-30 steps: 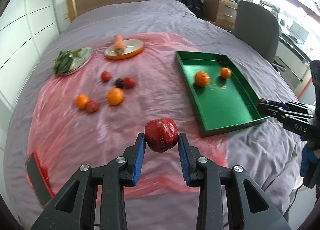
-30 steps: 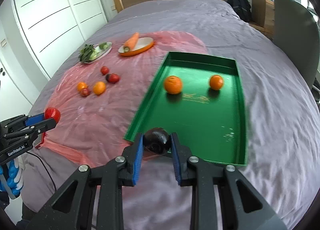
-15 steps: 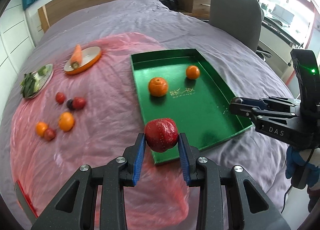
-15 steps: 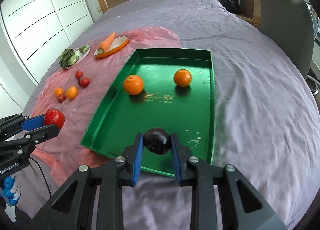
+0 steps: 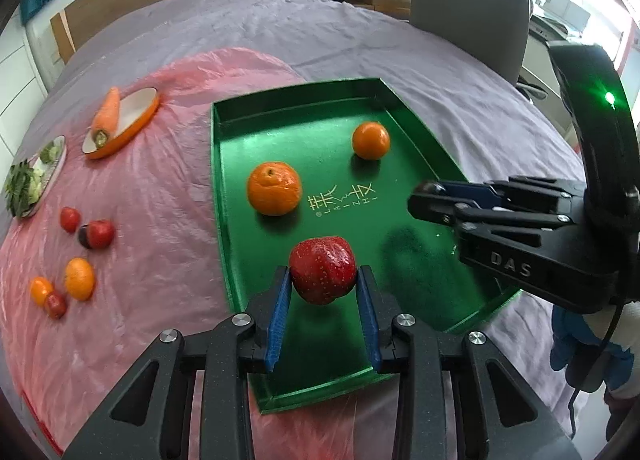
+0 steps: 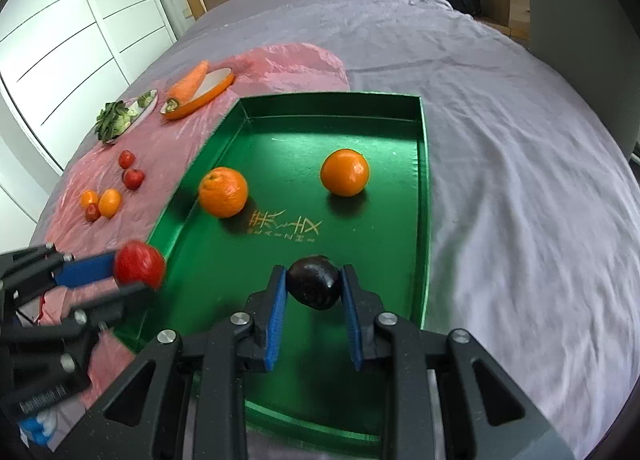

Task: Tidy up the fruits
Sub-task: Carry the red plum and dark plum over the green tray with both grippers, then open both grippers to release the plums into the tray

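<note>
The left gripper (image 5: 323,288) pinches a red strawberry (image 5: 322,275) low in the centre of its frame, over the near end of the green tray (image 5: 296,115). The right gripper (image 6: 314,292) pinches a dark plum (image 6: 315,282) — also over the tray. Two oranges (image 6: 223,191) sit mid-tray; more small fruits (image 5: 80,278) lie at left on the pink sheet (image 5: 160,219).

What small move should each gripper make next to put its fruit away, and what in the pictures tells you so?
Probably lower both a little, then open the jaws. The left gripper holds the strawberry and the right gripper the dark plum, both already above bare floor of the green tray, clear of the two oranges.
</note>
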The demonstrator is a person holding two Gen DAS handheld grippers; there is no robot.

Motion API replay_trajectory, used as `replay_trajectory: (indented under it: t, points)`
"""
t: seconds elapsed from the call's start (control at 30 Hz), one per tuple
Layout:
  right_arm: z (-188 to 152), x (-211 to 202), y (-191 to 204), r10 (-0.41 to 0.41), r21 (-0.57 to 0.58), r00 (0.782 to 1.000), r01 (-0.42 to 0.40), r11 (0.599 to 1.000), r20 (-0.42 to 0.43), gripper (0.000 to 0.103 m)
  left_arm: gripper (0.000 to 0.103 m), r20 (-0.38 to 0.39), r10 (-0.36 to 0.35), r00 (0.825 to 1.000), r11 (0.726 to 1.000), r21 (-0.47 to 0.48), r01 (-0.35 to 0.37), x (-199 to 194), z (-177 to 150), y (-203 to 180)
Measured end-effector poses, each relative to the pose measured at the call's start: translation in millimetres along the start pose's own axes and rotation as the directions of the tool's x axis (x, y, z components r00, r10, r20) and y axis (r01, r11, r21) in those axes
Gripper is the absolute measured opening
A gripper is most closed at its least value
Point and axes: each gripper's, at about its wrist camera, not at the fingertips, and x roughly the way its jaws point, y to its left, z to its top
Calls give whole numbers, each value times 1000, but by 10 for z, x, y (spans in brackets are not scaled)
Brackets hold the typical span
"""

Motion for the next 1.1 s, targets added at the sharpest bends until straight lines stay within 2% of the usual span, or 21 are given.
replay_trajectory:
  t: [0.37,0.63,0.67,0.73,0.8,1.1]
  points:
    - [75,331,-61,-39,-2,998,39,999,-40,17,29,-47,2,999,1000,-11,-2,258,42,22]
    - [48,359,-74,-54,6,998,55,998,-44,18,29,-74,9,997,1000,-23,-11,322,49,60]
    - [50,359,-79,-54,13,998,55,998,-45,19,33,-78,7,997,1000,-23,-9,325,49,62]
    - [50,361,-79,-63,19,997,64,998,-50,31,40,-69,15,997,1000,-24,-17,296,52,71]
    - [41,346,-92,-74,24,996,75,997,-52,72,45,-61,20,998,999,-27,-22,264,63,88]
    - [61,-15,-40,-94,35,996,94,995,-4,75,48,-11,26,1000,998,-50,-27,-82,64,184]
